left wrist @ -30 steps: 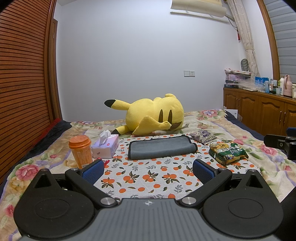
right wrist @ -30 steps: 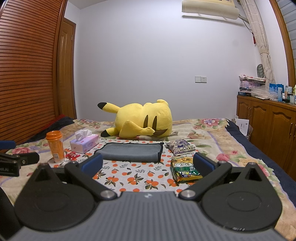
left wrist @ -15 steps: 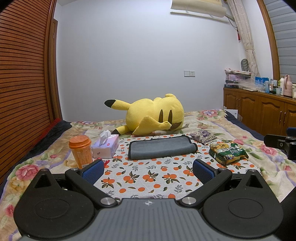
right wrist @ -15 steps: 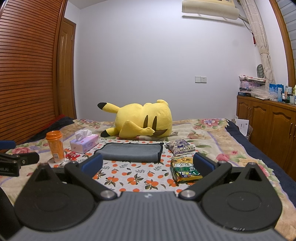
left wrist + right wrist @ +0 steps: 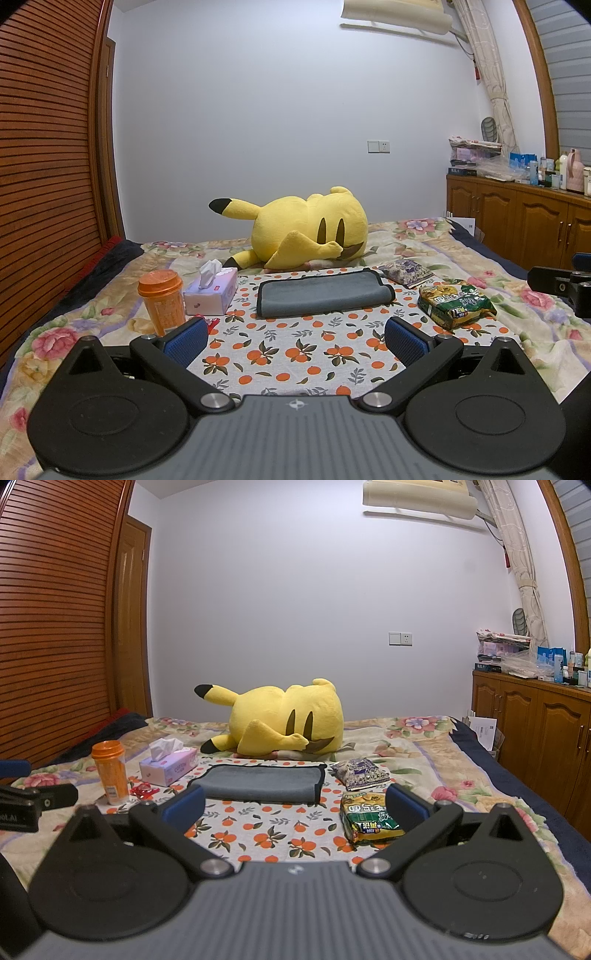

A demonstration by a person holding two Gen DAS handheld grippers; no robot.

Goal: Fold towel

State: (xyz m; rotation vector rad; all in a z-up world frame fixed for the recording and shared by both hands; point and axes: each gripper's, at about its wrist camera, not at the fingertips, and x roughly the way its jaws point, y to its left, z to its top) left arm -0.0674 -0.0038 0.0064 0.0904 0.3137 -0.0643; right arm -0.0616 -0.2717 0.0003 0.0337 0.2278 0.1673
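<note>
1. On the bed (image 5: 424,236), your towel (image 5: 323,297) lies folded into a long grey strip on the orange-print cloth (image 5: 295,350), in front of the yellow plush toy (image 5: 310,232).
2. Your left gripper (image 5: 295,338) hovers over the cloth, well short of the towel, its 2 blue-padded fingers (image 5: 184,338) spread wide and gripping nothing.
3. Your right gripper (image 5: 295,806) is likewise released, fingers (image 5: 406,805) wide apart, nothing between them; the towel (image 5: 258,782) sits ahead of it.
4. Left of the towel stand a tissue box (image 5: 212,293) and an orange cup (image 5: 162,301), just beside each other.
5. Right of the towel lie a purple packet (image 5: 406,271) and a green snack bag (image 5: 456,306), the bag nearer to you.
6. A wooden cabinet (image 5: 517,221) lines the right wall.
</note>
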